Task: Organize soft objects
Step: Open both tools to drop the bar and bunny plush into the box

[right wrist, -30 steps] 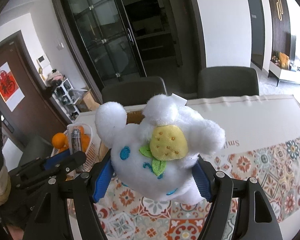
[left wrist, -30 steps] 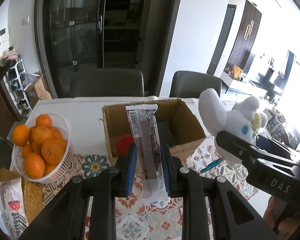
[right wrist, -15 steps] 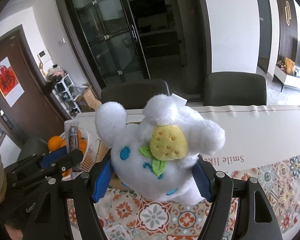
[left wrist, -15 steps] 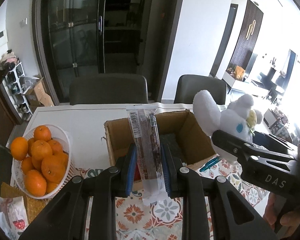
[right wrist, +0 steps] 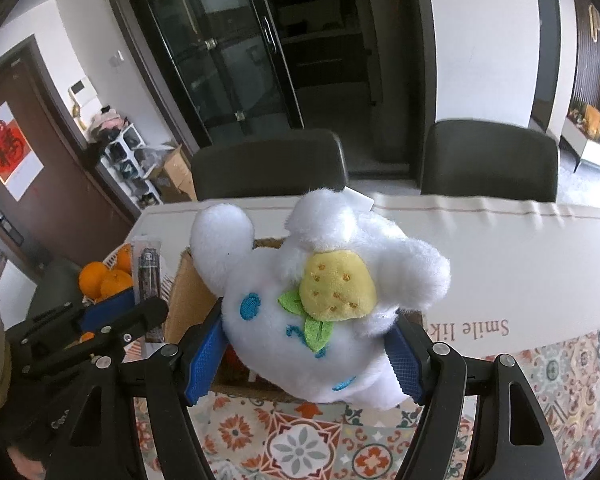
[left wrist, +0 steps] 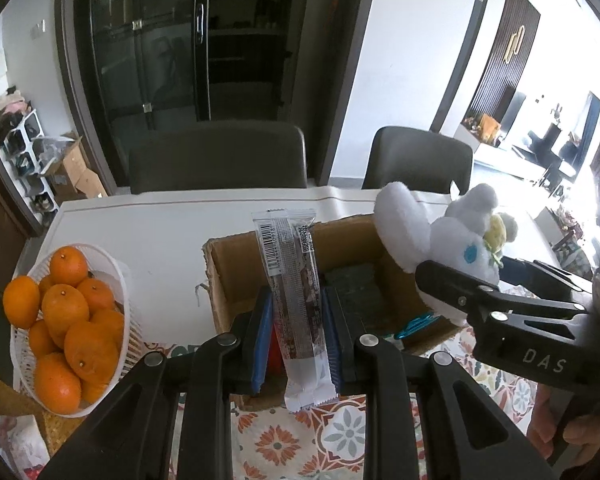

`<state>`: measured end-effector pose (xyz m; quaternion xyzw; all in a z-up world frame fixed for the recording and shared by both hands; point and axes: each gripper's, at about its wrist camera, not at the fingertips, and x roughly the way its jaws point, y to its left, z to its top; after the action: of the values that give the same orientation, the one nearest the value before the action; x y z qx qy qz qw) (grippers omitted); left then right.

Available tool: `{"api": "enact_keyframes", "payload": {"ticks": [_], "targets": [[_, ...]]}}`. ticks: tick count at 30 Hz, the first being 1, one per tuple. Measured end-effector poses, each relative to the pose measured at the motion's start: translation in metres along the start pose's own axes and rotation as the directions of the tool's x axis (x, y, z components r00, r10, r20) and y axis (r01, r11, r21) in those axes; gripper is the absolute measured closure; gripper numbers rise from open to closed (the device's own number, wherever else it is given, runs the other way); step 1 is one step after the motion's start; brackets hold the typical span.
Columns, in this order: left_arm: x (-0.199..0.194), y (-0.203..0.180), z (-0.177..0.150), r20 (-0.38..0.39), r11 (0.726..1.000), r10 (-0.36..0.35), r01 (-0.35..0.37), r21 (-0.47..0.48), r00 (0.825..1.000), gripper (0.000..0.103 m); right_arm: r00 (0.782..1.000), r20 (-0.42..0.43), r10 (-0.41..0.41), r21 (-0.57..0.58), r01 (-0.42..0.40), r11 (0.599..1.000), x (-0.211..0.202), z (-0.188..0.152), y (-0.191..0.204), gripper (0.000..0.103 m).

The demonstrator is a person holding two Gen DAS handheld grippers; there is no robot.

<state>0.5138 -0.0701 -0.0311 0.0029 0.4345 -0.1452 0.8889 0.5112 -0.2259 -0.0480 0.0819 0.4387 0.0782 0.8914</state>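
Table (left wrist: pixel 160 232) in a dining room is being shown under a white cloth, with a patterned mat (right wrist: pixel 300 444) at its near edge; two dark chairs (left wrist: pixel 220 160) are being seen behind it, before black glass doors (left wrist: pixel 152 40). A white basket (left wrist: pixel 112 276) of oranges (left wrist: pixel 66 308) is being kept at the left of an open cardboard box (left wrist: pixel 228 280).

The left gripper (left wrist: pixel 296 340) is being pointed steeply down over the box's near wall, its blue pads pressed shut on a wrapped snack bar (left wrist: pixel 294 280) that is being held upright. The right gripper (right wrist: pixel 308 356) is being angled down just beside it, its jaws being kept wide around a white plush toy (right wrist: pixel 320 292), squeezed at both sides and held above the box's right half. A hand (left wrist: pixel 560 436) is being glimpsed on the right gripper's handle.
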Motion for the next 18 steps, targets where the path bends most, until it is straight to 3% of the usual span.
{"api": "enact_keyframes", "payload": {"ticks": [12,16,18], "targets": [[0.045,0.004,0.001,-0.093,1.0,-0.004,0.003,-0.003,0.996,0.076,0.99,-0.13,0.058,0.033,-0.054,0.998,0.061,-0.002,-0.015,0.028],[0.055,0.005,-0.001,-0.12,1.0,-0.01,0.009,-0.013,0.993,0.053,0.985,-0.165,0.054,0.047,-0.047,0.998,0.072,-0.003,-0.016,0.026],[0.056,0.005,-0.001,-0.122,1.0,0.004,-0.005,-0.01,0.993,0.053,0.987,-0.158,0.031,0.043,-0.025,0.999,0.071,-0.002,-0.019,0.018]]}}
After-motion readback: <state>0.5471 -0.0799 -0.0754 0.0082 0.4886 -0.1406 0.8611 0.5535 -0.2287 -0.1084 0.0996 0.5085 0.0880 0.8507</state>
